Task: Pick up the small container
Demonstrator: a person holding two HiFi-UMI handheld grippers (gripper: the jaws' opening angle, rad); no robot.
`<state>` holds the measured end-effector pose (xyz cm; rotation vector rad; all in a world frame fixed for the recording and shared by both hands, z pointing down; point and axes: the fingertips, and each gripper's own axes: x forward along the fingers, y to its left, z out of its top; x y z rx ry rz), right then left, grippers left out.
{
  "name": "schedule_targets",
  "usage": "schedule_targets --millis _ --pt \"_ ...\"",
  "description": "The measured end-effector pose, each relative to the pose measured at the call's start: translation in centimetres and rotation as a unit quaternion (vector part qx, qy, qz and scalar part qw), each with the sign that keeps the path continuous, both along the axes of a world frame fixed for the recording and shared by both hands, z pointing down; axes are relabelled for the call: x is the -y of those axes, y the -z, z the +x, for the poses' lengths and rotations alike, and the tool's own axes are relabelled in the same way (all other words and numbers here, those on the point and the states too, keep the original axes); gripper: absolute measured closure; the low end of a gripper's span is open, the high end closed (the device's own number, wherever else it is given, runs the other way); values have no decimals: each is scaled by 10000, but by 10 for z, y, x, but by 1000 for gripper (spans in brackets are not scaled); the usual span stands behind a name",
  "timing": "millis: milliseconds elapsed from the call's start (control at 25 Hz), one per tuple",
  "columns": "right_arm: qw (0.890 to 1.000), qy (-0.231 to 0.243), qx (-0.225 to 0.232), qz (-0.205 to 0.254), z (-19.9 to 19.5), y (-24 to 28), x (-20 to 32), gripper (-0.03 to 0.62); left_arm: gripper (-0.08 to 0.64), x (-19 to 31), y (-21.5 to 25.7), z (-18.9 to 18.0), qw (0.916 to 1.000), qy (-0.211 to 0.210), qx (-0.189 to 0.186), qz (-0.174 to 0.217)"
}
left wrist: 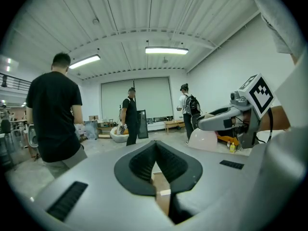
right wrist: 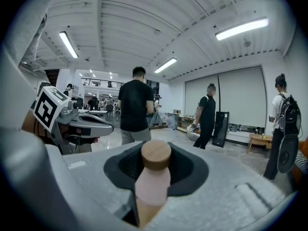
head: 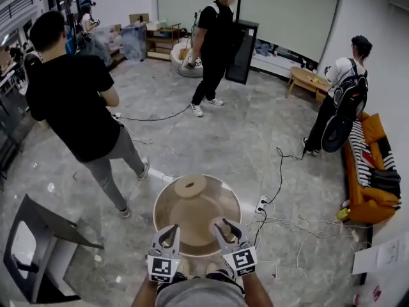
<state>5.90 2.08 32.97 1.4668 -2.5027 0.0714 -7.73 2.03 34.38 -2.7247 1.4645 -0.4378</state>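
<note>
**Head view.** A round table [head: 192, 215] with a tan top stands near centre. A flat wooden disc [head: 190, 185] lies at its far edge. The left gripper [head: 172, 230] and right gripper [head: 223, 226] are side by side over the near rim, both pointing toward the far side. Three people stand on the grey floor beyond the table. One in black [head: 70, 101] is at left, one in black [head: 214, 40] is far centre, and one with a backpack [head: 342, 98] is at right. An orange sofa [head: 370, 194] sits along the right wall. White cables [head: 300, 229] trail over the floor right of the table.

**Left gripper view.** The jaws meet at the tips with nothing between them. A tan surface shows through the gap below. The right gripper is off to the right.

**Right gripper view.** The jaws stand partly apart, clamped on the small container [right wrist: 153, 179], a pale pink bottle. Its round wooden cap [right wrist: 156, 154] points toward the far side, and its body sits low between the pads. The left gripper shows at left.
</note>
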Motion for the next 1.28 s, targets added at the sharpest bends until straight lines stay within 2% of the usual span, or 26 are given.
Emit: schedule_targets --millis 1280 --pt "9999 -61 -71 -86 -2 -6 4 476 543 10 -2 6 9998 -188 10 -77"
